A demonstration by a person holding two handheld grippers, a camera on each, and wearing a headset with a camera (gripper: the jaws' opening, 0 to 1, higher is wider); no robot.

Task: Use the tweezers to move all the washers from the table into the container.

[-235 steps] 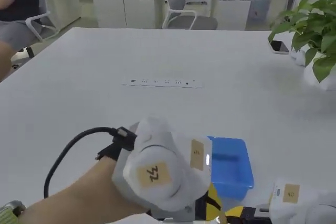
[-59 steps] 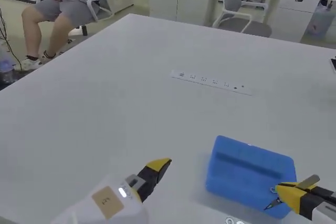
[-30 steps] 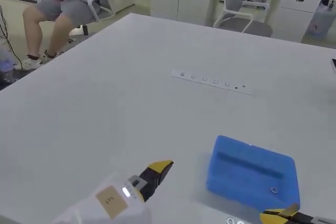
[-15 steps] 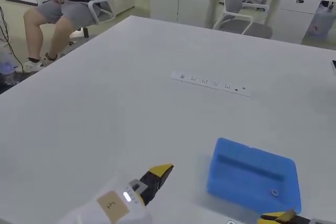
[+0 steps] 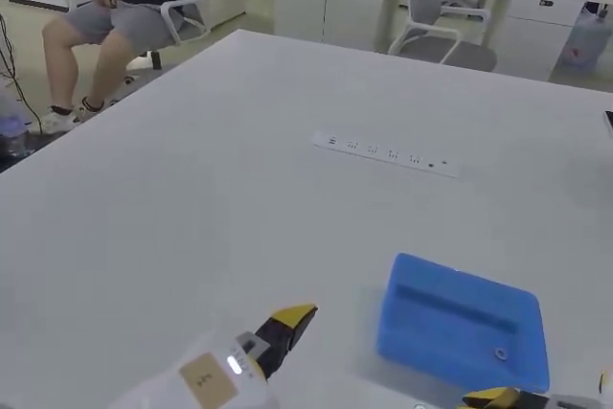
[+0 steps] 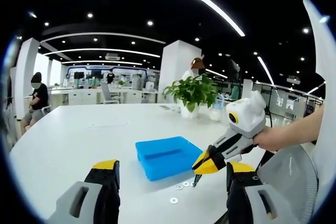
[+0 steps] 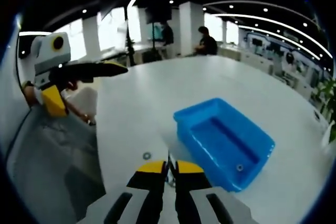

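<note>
The white table (image 5: 192, 170) carries a blue container (image 5: 450, 318) (one washer (image 5: 500, 353) inside) and loose washers (image 6: 180, 187) beside it.

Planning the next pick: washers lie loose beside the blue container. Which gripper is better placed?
Right gripper: it is shut on the tweezers, tips near the loose washers by the container. The left gripper is open and holds nothing.

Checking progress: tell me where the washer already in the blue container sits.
In the head view the washer lies on the floor of the blue container, close to its near right corner.
</note>
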